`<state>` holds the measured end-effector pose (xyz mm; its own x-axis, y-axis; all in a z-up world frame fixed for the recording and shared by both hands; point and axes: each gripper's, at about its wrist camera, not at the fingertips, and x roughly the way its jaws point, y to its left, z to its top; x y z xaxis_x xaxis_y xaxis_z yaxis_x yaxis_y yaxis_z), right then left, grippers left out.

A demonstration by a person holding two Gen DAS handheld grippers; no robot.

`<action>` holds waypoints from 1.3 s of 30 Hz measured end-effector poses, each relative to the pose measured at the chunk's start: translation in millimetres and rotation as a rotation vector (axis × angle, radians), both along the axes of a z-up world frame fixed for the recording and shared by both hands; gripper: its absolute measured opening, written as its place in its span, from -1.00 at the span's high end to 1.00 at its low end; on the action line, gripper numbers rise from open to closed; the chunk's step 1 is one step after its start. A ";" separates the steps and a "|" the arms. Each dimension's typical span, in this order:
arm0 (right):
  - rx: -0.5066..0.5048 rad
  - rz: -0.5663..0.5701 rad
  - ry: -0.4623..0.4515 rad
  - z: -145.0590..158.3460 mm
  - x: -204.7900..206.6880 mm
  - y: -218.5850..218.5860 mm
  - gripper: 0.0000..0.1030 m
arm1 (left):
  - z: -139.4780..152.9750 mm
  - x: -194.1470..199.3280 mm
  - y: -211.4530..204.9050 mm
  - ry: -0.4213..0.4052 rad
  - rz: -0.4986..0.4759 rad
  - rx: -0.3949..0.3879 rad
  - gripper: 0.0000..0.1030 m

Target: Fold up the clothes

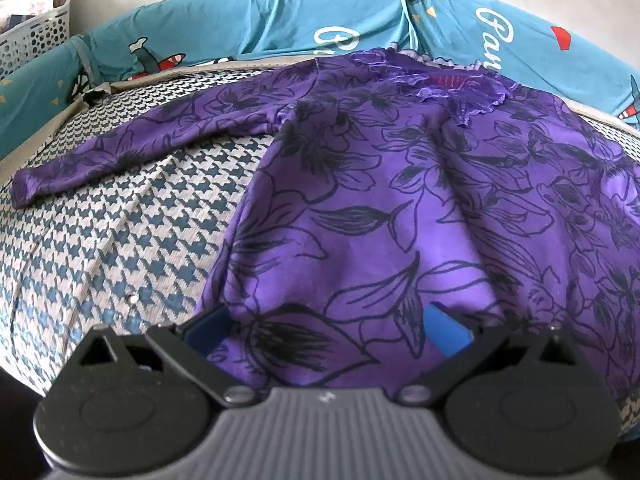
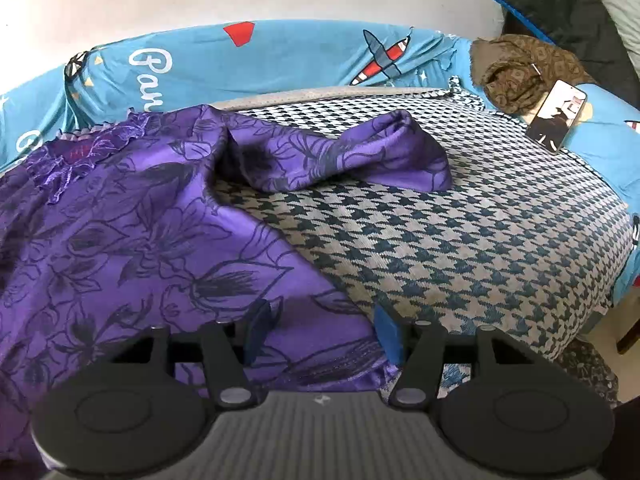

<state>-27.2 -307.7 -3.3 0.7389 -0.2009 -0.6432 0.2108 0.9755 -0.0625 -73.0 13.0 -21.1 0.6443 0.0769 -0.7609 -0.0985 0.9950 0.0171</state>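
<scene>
A purple long-sleeved top with black flower outlines (image 1: pixel 400 208) lies spread on the houndstooth bed cover (image 1: pixel 120 240), its lace collar (image 1: pixel 452 88) at the far side. One sleeve (image 1: pixel 132 148) stretches flat to the left. In the right wrist view the other sleeve (image 2: pixel 340 156) lies bunched and partly doubled over on the houndstooth bed cover (image 2: pixel 480 240). My left gripper (image 1: pixel 326 328) hangs open over the near hem, blue pads wide apart. Over the hem's right corner my right gripper (image 2: pixel 324 330) is open too, with the cloth lying slack between its fingers.
A blue cartoon-print sheet (image 1: pixel 240 28) wraps the raised edge behind the top. A white perforated basket (image 1: pixel 32 32) stands at the far left. At the right corner lie a brown patterned cloth (image 2: pixel 516 72) and a phone (image 2: pixel 558 118). The bed drops off at the right.
</scene>
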 end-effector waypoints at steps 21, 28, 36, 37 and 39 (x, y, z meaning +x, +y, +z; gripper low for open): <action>0.045 -0.122 -0.112 18.0 -16.0 -20.1 0.95 | -2.0 -4.4 4.0 0.000 0.004 0.027 -1.00; 0.146 -0.124 -0.066 8.4 -13.0 -29.4 -0.02 | -2.1 -4.3 4.6 0.001 0.005 0.019 -1.00; 0.176 -0.041 -0.044 -3.0 -9.9 -23.5 0.24 | -3.2 -4.3 3.8 0.001 0.004 0.016 -1.00; 0.154 -0.023 -0.047 -3.7 -9.4 -18.6 0.51 | -3.3 -4.4 4.0 0.001 0.003 0.015 -1.00; 0.106 0.012 -0.054 -5.2 -8.1 -8.5 0.80 | -3.4 -4.4 4.6 0.001 0.002 0.012 -1.00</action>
<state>-35.3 -316.2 -8.5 0.7747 -0.1248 -0.6199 0.1992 0.9786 0.0520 -77.4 17.6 -24.5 0.6433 0.0874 -0.7606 -0.1006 0.9945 0.0292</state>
